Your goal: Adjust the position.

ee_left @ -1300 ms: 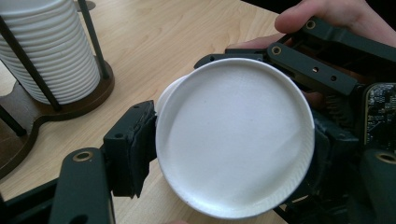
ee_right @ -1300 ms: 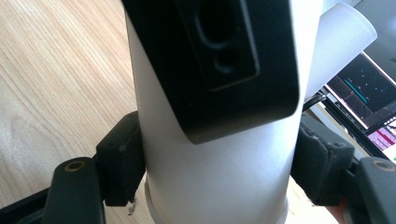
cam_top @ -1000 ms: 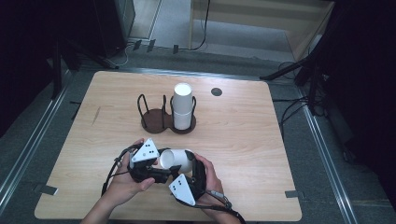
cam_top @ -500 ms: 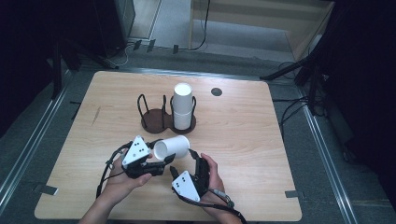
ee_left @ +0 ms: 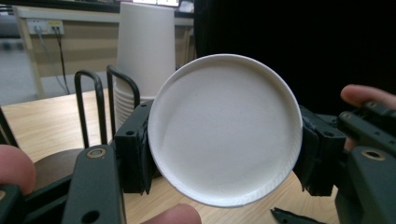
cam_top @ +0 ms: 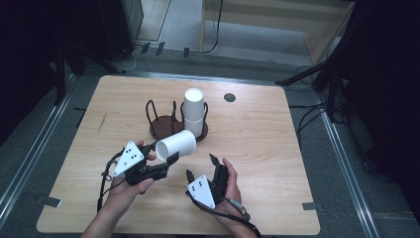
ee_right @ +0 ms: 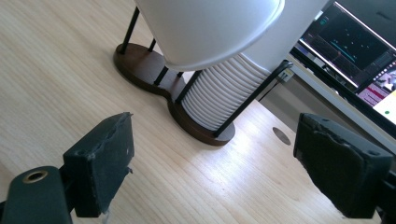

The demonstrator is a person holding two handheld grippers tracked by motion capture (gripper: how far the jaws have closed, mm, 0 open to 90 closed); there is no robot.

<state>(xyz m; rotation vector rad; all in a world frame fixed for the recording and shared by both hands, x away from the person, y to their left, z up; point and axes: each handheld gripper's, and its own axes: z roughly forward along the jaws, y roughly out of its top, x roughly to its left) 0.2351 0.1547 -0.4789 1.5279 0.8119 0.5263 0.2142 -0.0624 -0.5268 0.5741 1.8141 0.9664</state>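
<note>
One white cup (cam_top: 177,144) lies sideways, clamped in our left gripper (cam_top: 166,159), just clear of the cup stack (cam_top: 194,111). Our right gripper (cam_top: 200,168), jaws spread and empty, hovers over bare table (cam_top: 257,139).

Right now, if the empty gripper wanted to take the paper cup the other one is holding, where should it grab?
Probably the closed end of the paper cup, which sticks out free toward the cup stack. The left gripper clamps the rim end, and the cup lies sideways. The right gripper, jaws open, should come from its own side and close across the round wall gently, since thin paper crushes.
</note>
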